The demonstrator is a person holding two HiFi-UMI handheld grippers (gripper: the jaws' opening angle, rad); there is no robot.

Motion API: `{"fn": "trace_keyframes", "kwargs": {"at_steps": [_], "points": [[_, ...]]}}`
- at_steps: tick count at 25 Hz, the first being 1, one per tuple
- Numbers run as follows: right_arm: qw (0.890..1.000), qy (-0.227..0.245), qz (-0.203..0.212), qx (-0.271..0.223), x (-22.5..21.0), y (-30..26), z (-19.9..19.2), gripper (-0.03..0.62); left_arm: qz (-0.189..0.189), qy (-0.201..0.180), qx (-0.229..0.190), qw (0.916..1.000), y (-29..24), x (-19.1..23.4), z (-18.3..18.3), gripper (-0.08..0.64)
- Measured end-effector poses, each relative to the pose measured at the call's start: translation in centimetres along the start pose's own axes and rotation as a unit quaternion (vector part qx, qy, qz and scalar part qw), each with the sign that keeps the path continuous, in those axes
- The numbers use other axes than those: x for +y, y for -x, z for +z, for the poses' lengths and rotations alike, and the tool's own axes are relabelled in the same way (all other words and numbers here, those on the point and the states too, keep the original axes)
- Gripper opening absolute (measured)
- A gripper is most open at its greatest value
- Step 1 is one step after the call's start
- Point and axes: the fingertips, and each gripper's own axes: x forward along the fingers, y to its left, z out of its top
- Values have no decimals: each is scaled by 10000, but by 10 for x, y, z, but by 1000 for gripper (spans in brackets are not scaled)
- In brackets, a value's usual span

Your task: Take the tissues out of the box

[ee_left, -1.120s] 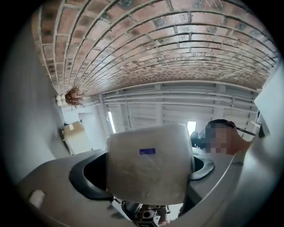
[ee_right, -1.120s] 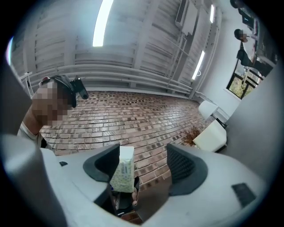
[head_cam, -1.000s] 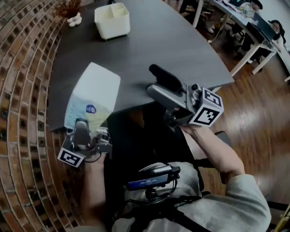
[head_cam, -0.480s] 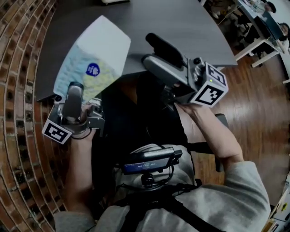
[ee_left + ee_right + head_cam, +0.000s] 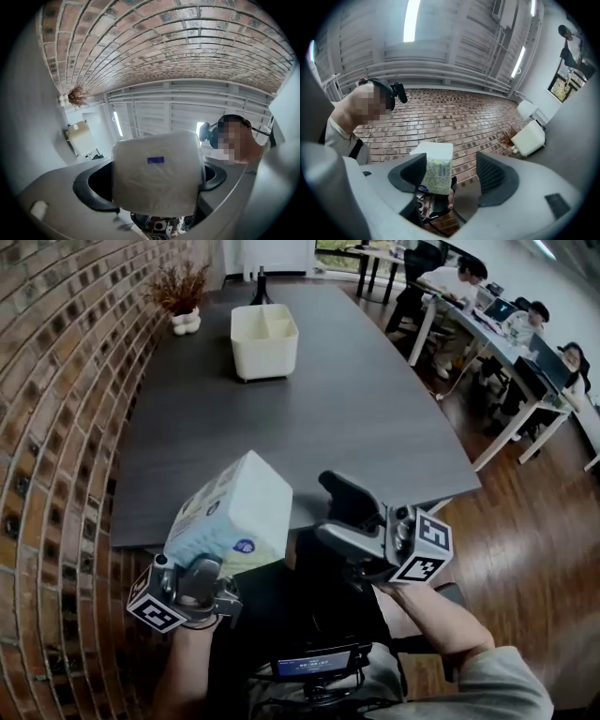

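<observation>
My left tool point(image 5: 154, 183) is clenched on the tissue pack point(image 5: 234, 512), which is at 7 o'clock in the head view, over the near edge of the worktop point(image 5: 356, 409). My right tool point(image 5: 454, 173) is released and empty, at 3 o'clock of the pack.

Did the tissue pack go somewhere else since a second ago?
No. The tissue pack still pokes over the table's near edge, clamped in the left tool; only the camera tilted up.

Bkgd: brick wall point(image 5: 56, 381) on L, dark grey table point(image 5: 356, 418), wood floor point(image 5: 525, 521), white desks point(image 5: 478, 324) at R.
</observation>
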Motion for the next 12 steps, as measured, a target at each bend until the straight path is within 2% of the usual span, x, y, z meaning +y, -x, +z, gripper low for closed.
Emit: {"fn": "trace_keyframes", "kwargs": {"at_steps": [12], "points": [[9999,160,32,23,2,0,-2,345,-25,-144,-62,9999,8,0,10,497]]}}
